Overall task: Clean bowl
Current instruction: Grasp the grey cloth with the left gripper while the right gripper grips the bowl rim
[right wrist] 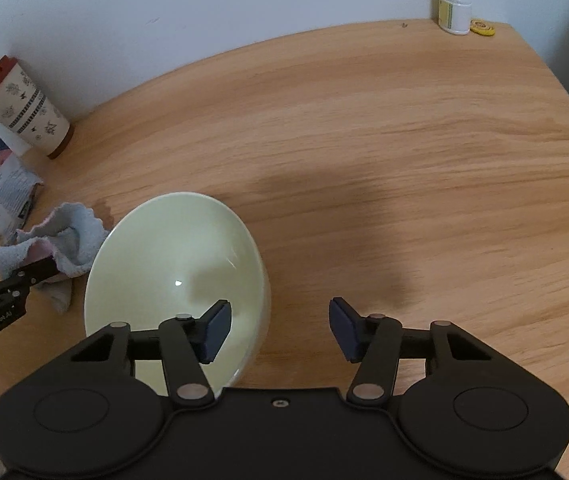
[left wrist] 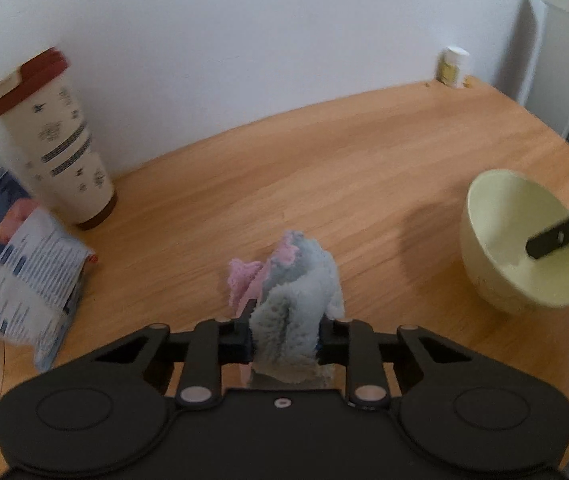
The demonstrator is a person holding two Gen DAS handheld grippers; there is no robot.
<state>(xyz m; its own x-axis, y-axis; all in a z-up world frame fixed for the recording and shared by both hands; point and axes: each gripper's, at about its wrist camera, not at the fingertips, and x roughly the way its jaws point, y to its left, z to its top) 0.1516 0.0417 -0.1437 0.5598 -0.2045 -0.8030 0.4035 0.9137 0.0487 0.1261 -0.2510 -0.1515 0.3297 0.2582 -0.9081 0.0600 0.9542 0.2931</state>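
Gripping a bunched blue-and-pink cloth (left wrist: 292, 304), the left gripper (left wrist: 286, 330) is seen in the left wrist view with its jaws clenched on the fabric, the free folds standing up ahead of the fingers. The cloth looks soft, light and compliant; it should conform to a curved surface and is unlikely to slip from the pads. The pale green bowl (left wrist: 524, 240) stands on the wooden table (left wrist: 324, 160) to the right, well apart from the cloth, with one black finger of the other tool reaching over its rim. A lidded patterned cup (left wrist: 56, 140) and a printed packet (left wrist: 24, 272) occupy the left side near the wall; bare table lies between cloth and bowl.

In the right wrist view, the right gripper (right wrist: 280, 330) is released, jaws wide: the left finger sits inside the bowl (right wrist: 172, 264), the right finger outside it over the table (right wrist: 404, 140), so the near wall lies between them, apparently untouched. The bowl appears rigid, smooth and glossy, probably ceramic, hence moderately heavy, slippery and breakable; the rim is the sensible hold, pinched firmly but without shock. It seems tilted or sited close to the table's near edge, which cannot be confirmed. The cloth (right wrist: 64, 240) and left gripper (right wrist: 20, 276) wait just beside its left rim. A white jar (right wrist: 455, 4) stands in the far corner, clear of any wiping path.
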